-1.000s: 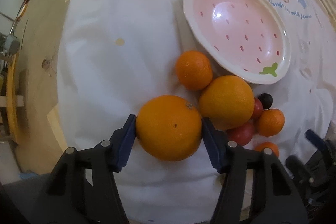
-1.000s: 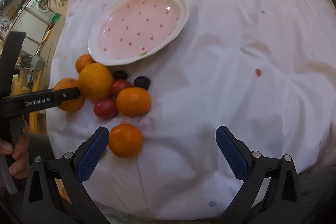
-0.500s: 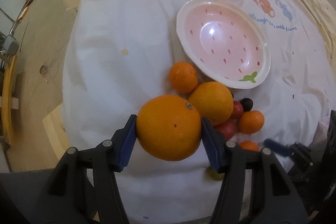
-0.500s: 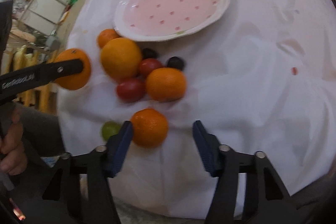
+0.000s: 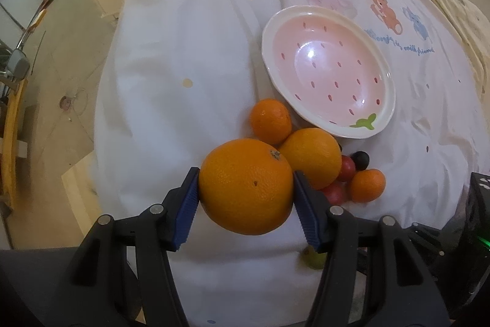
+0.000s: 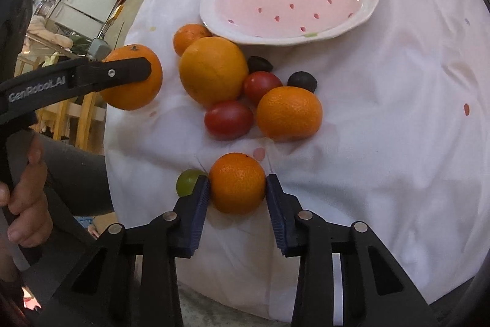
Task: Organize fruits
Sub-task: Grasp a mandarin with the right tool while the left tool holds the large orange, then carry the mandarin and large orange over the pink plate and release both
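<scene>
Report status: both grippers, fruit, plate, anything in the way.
Left gripper shut on large orange, lifted. Right gripper jaws just closing around small orange, pads touching. Plate empty. Green fruit beside right gripper's left finger.

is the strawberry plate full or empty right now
Empty. The pink strawberry plate holds no fruit in either wrist view; its seed-dotted inside is bare, and the oranges and tomatoes lie on the white cloth beside it.
</scene>
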